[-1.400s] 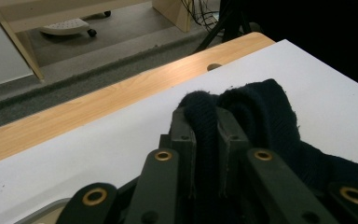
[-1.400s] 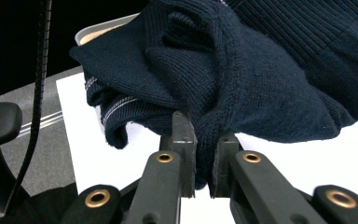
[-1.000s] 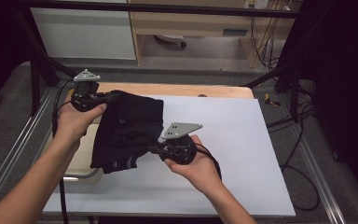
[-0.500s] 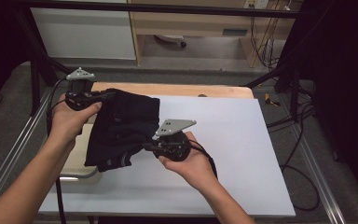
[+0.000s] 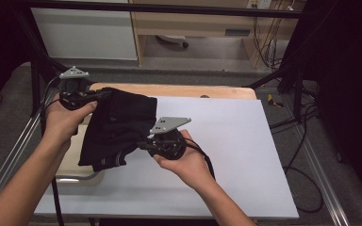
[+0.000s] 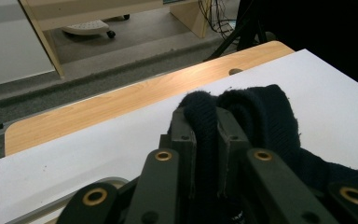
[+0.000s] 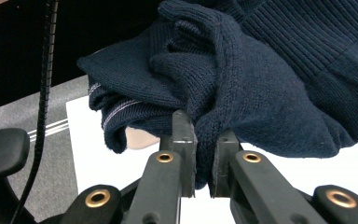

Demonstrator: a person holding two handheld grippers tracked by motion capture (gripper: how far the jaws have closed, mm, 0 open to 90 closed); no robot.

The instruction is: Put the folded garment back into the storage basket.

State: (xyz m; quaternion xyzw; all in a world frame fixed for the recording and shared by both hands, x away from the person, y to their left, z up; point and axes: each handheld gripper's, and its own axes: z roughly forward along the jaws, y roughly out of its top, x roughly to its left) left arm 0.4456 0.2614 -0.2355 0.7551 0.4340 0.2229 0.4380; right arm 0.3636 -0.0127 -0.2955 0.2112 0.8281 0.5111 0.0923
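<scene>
i'm looking down at a dark knitted garment (image 5: pixel 118 127) hanging bunched between my two tools, lifted over the left part of the white sheet (image 5: pixel 245 155) that is covering the table. the left gripper (image 5: pixel 100 94) is biting into the garment's far upper edge, out by the table's far left corner; in the left gripper view its jaws are standing nearly together with a thick ribbed fold (image 6: pixel 205 135) pinched between them, more of the knit bulging just to the right of the jaws. the right gripper (image 5: pixel 143 143) is clamping the garment's near right edge, lower and closer to me; in the right gripper view the jaws are squeezing a fold of the knit (image 7: pixel 205 140) from below, while the rest of the cloth is sagging in heavy folds above and to the left of them. the cloth's lower left end is drooping toward a pale tray (image 5: pixel 75 172) at the table's left edge; whether it is touching it i can't tell.

my left hand (image 5: pixel 63 120) is gripping its tool with the forearm running up from the bottom left, the jaws pointing to the right along the far edge. my right hand (image 5: pixel 186 160) is cradling its tool from beneath, palm turned up, jaws pointing left into the cloth, its cable (image 5: pixel 207 157) looping over the wrist.
</scene>
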